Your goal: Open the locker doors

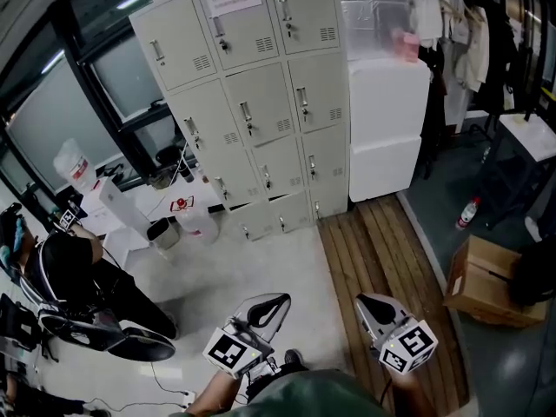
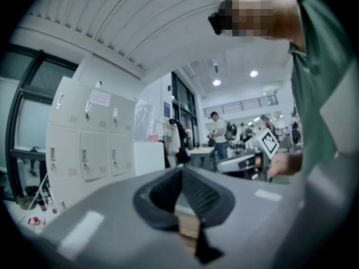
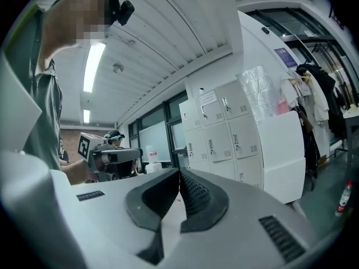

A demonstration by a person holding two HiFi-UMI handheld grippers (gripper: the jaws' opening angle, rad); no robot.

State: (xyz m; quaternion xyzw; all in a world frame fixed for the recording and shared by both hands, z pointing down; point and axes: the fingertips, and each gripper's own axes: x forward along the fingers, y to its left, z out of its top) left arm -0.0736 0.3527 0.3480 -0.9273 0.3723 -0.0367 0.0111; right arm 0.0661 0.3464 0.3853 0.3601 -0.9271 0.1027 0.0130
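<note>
Head view: your grey left gripper and right gripper sit low, well apart from beige metal lockers. Both jaw pairs are pressed together and empty, likely because no door handle is within reach.

Jaws of the left gripper met at their tips, with nothing between them. The lockers stood at left, every visible door closed (handles showed, detail soft). A white cabinet sat just beside them, with hanging coats past it. At right a hand held the right gripper, its marker cube uppermost. A standing person was far back.
</note>
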